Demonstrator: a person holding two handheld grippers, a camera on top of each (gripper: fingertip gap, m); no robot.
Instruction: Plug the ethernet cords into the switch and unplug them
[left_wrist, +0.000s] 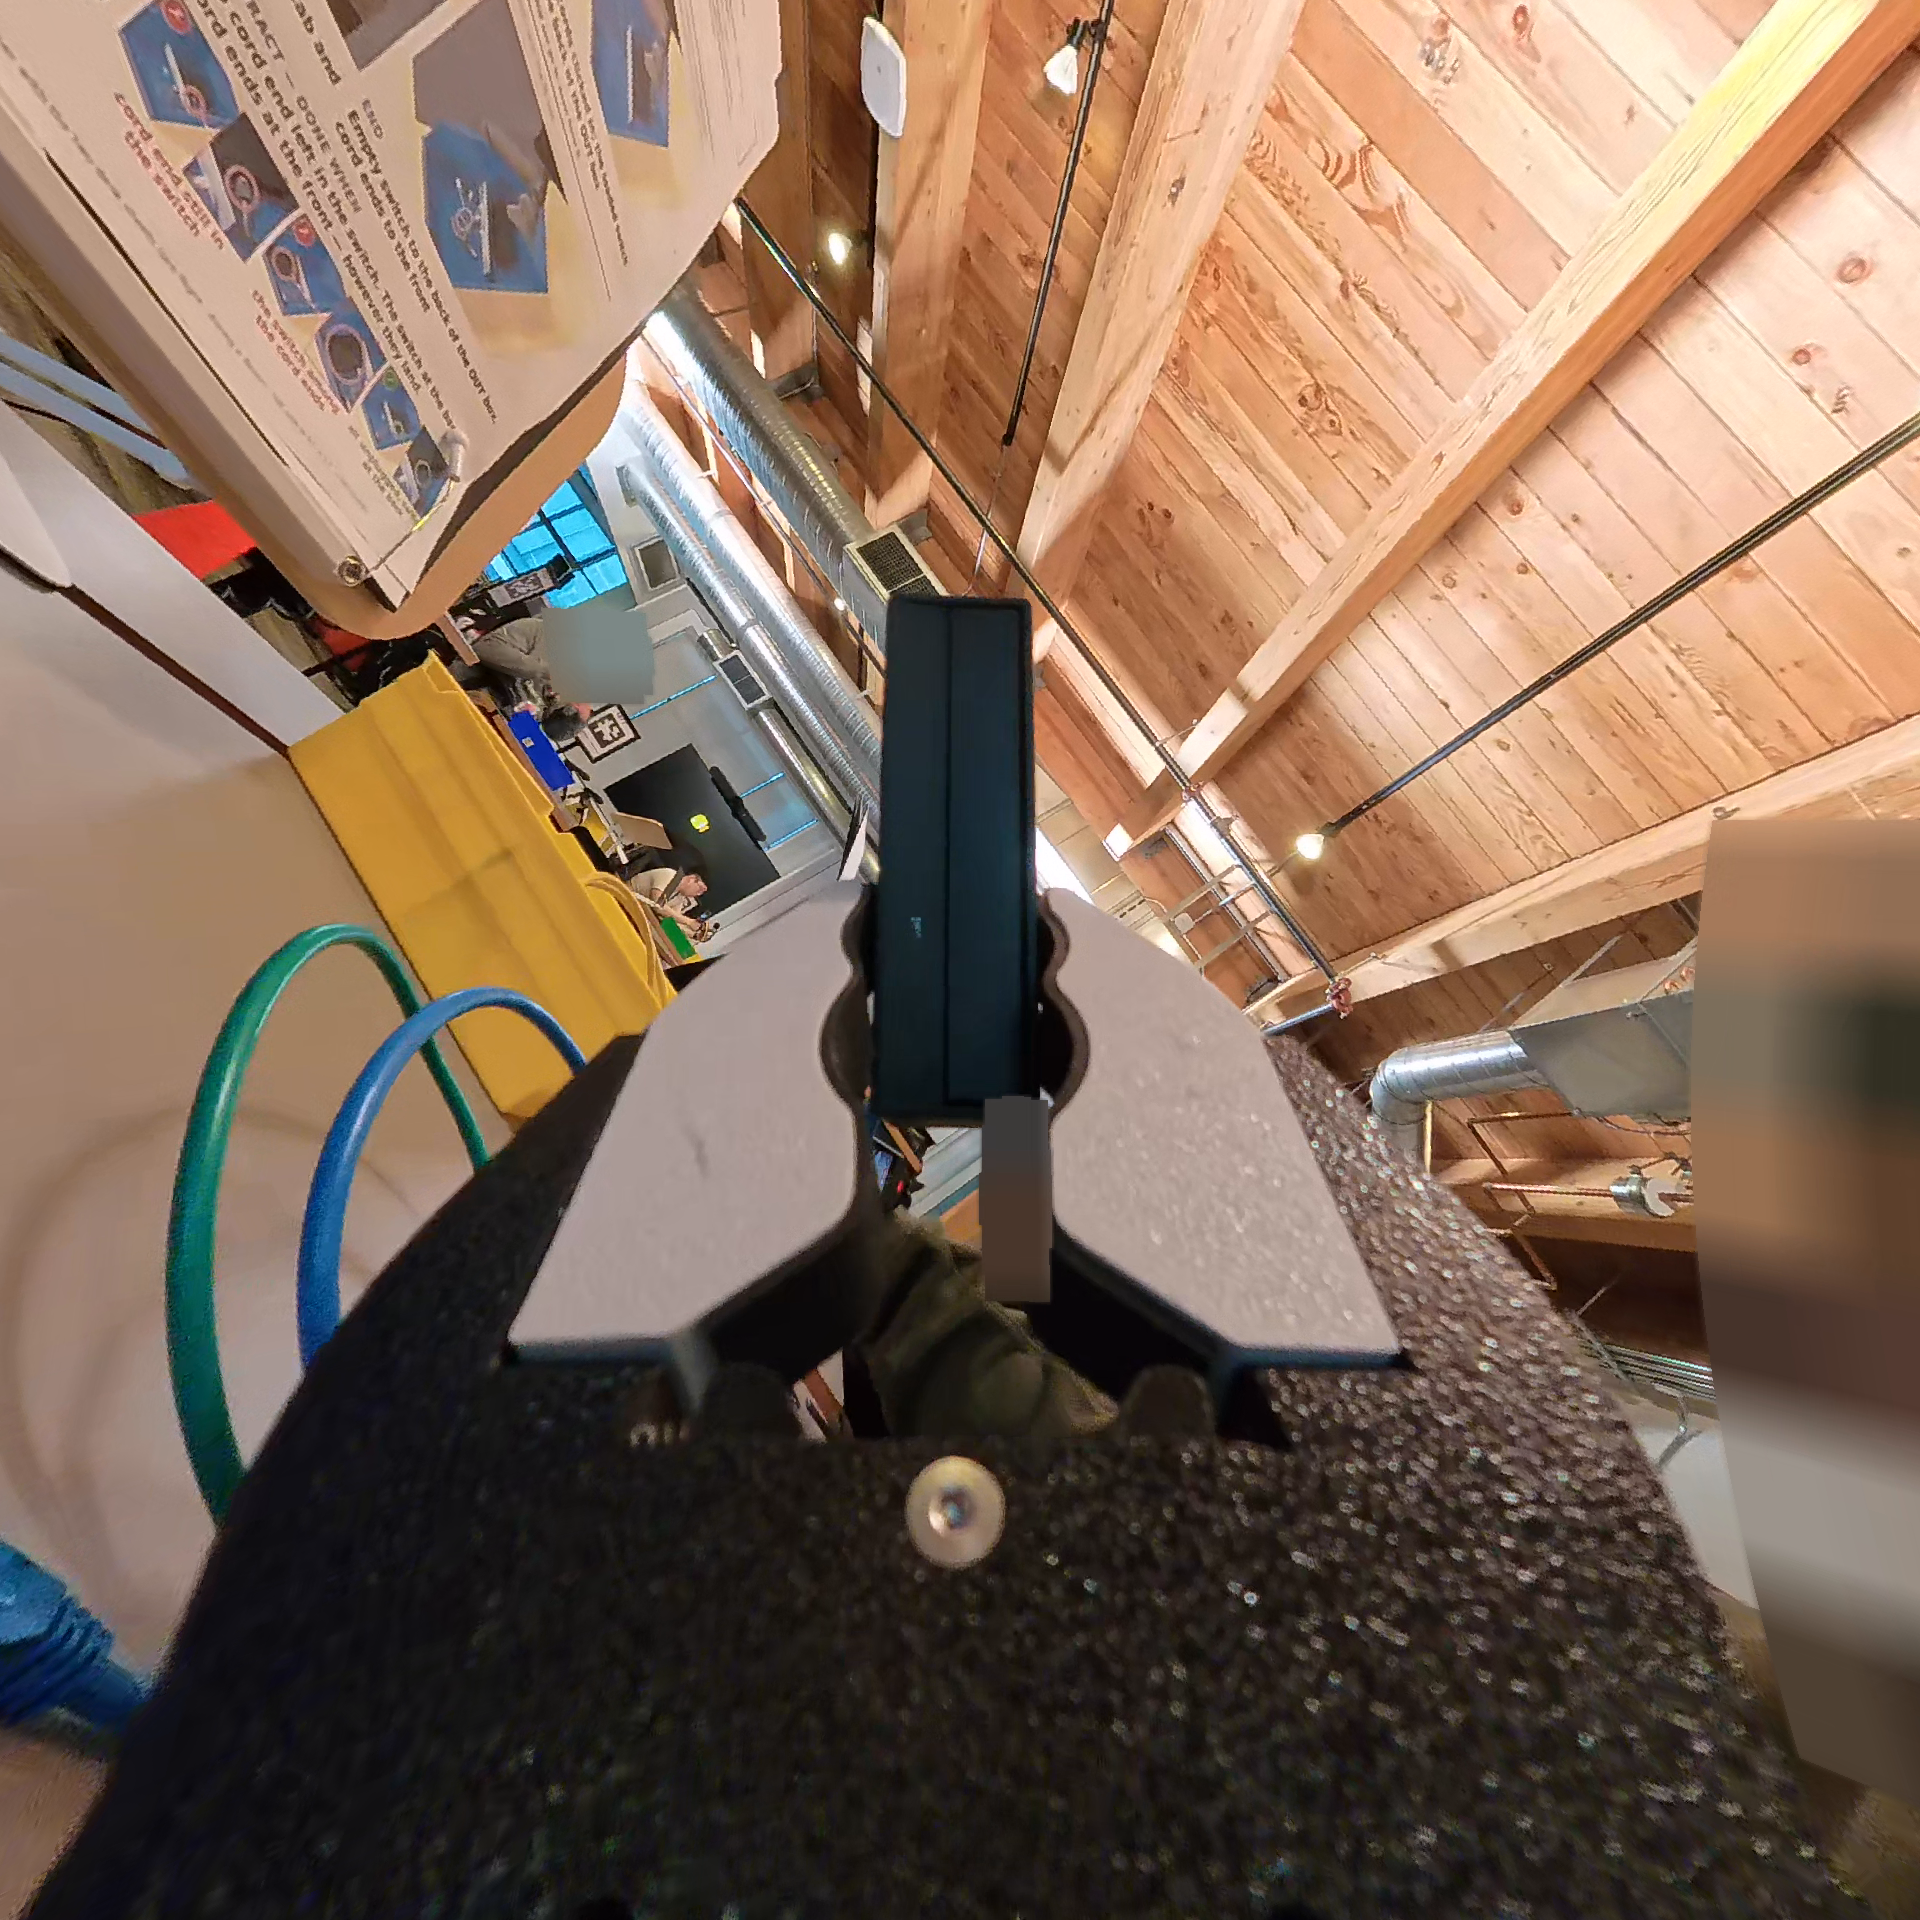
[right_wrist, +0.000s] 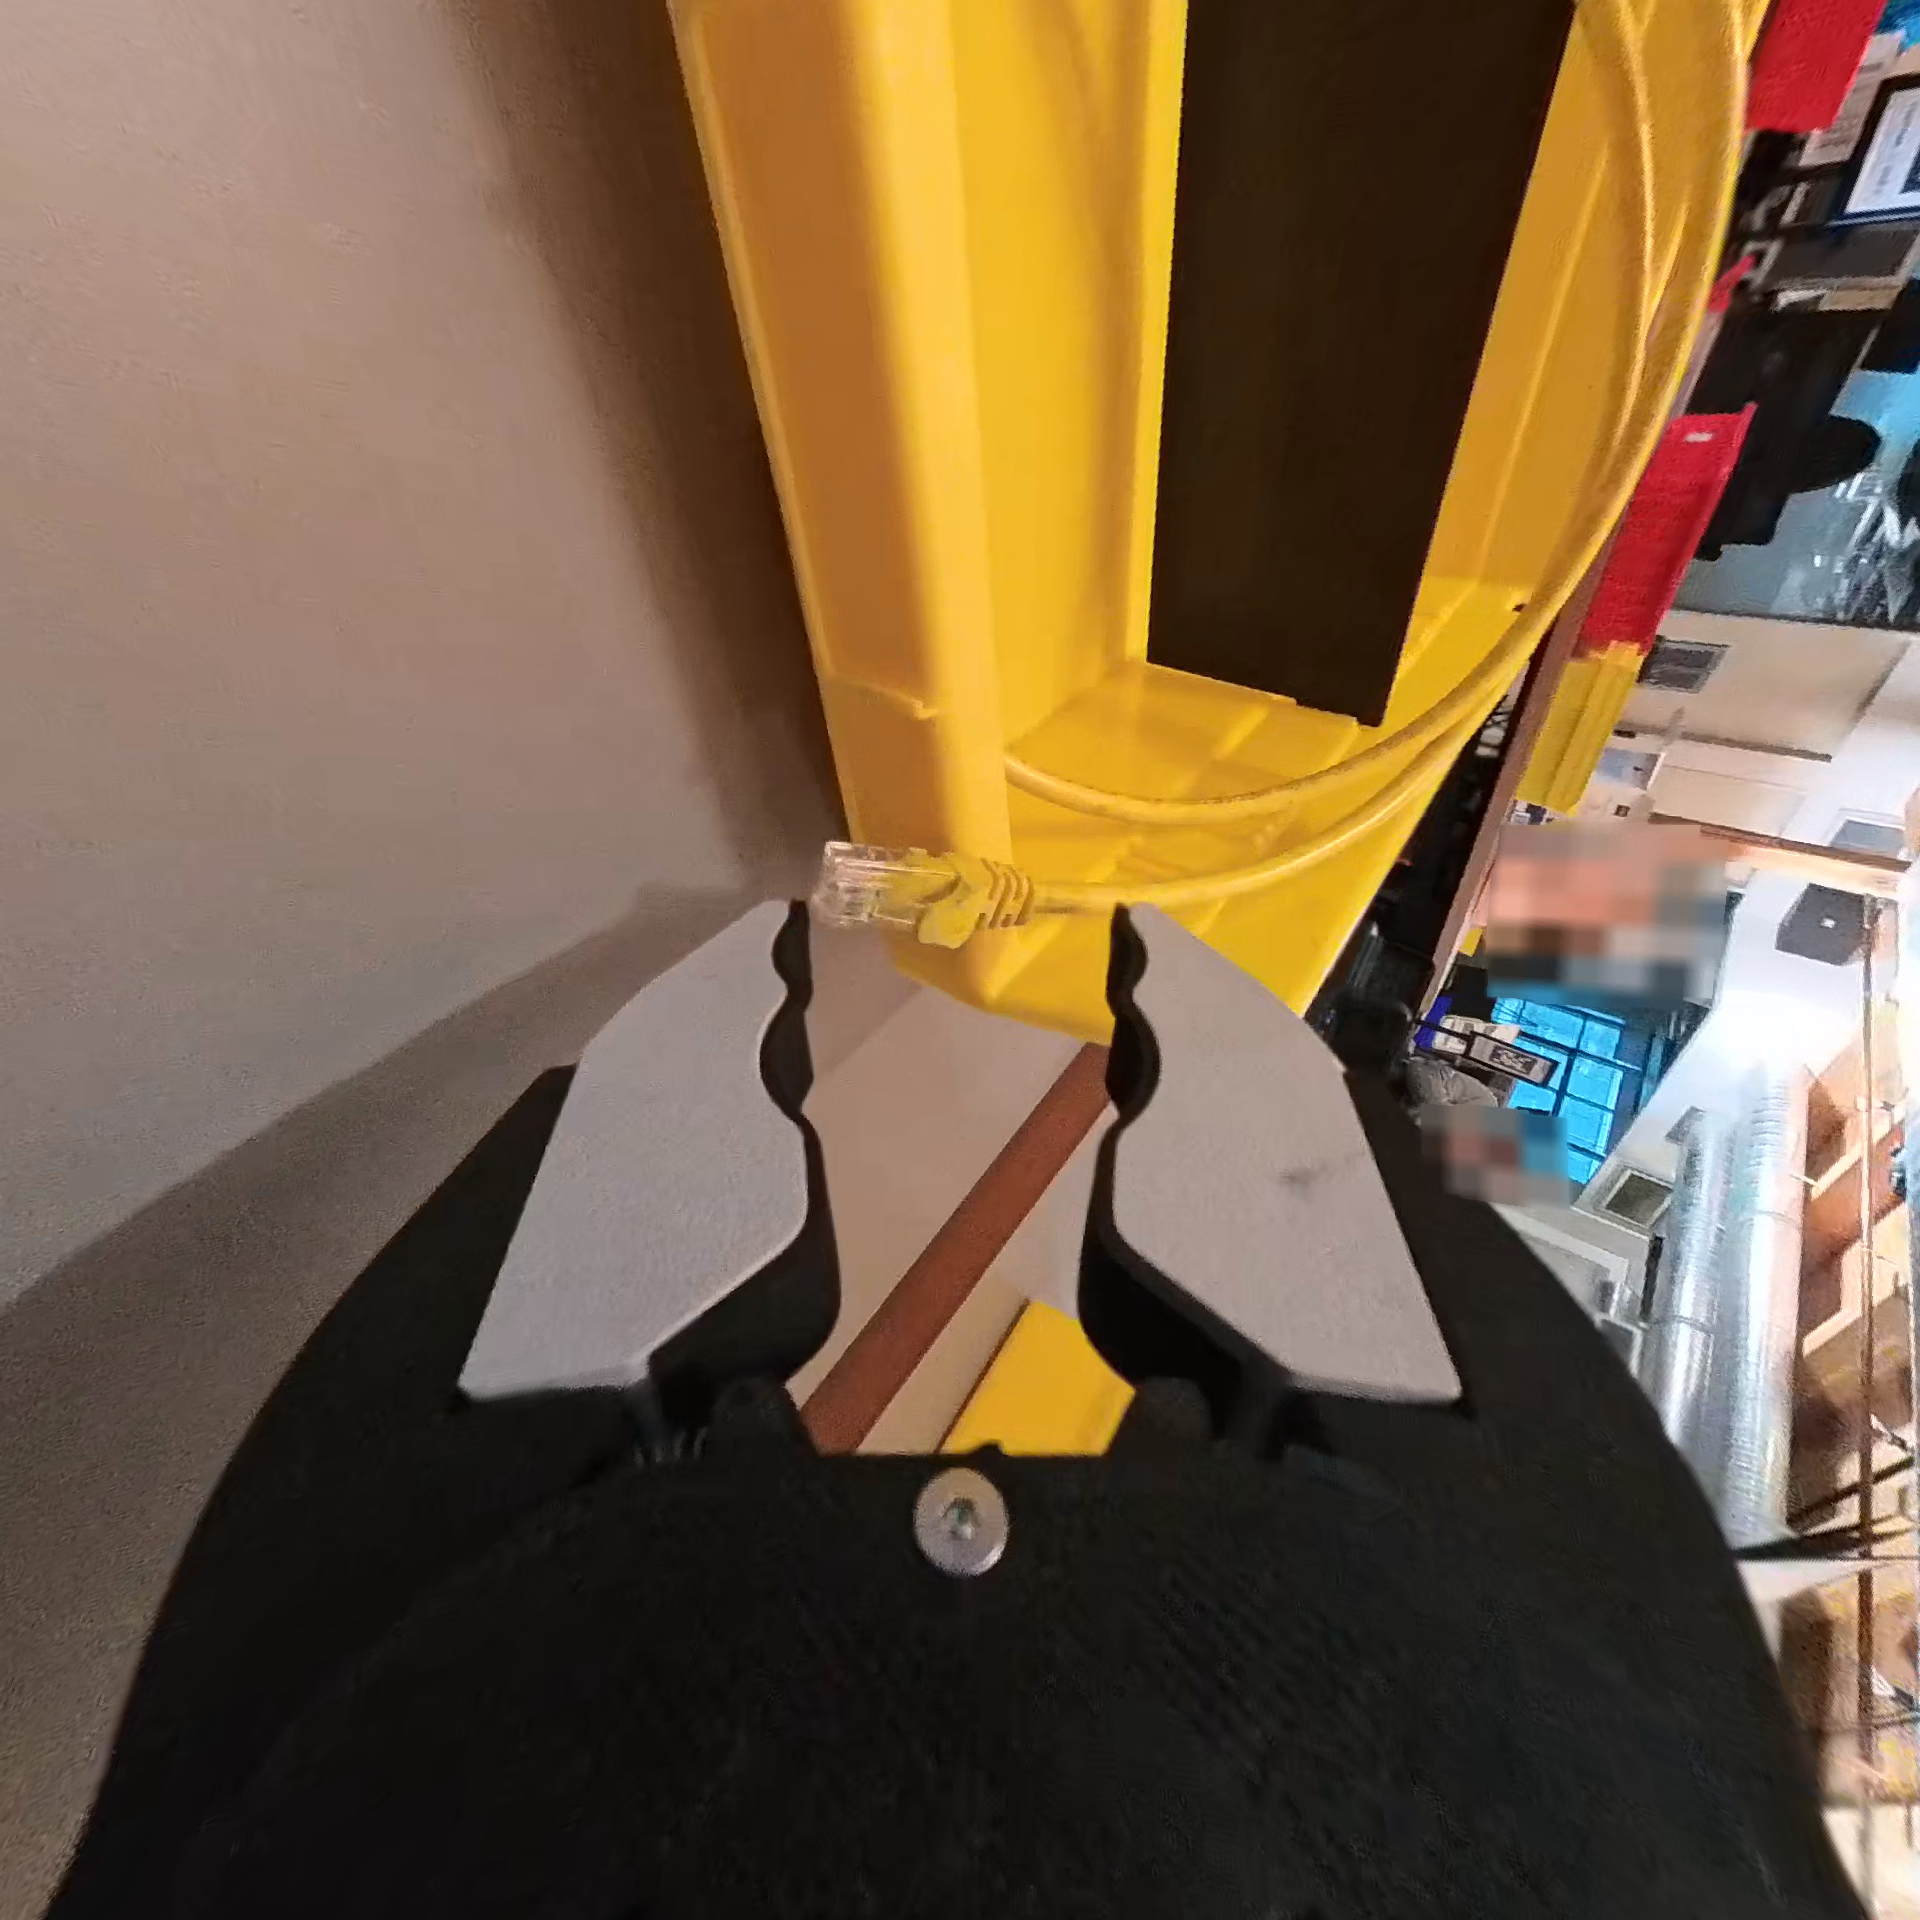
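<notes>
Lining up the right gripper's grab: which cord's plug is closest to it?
The yellow cord: its clear plug lies just beyond the open right gripper. The green and blue cords appear only beside the left gripper.

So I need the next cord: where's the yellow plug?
Right wrist view: the yellow plug hangs over the yellow bin's rim, just beyond the open right gripper.

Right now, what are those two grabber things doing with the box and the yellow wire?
The left gripper is shut on a dark, flat switch, holding it up in the air. The right gripper is open, right by the clear plug of a yellow ethernet cord that hangs over a yellow bin. It hasn't grabbed the plug yet. Nothing is plugged in.
</notes>
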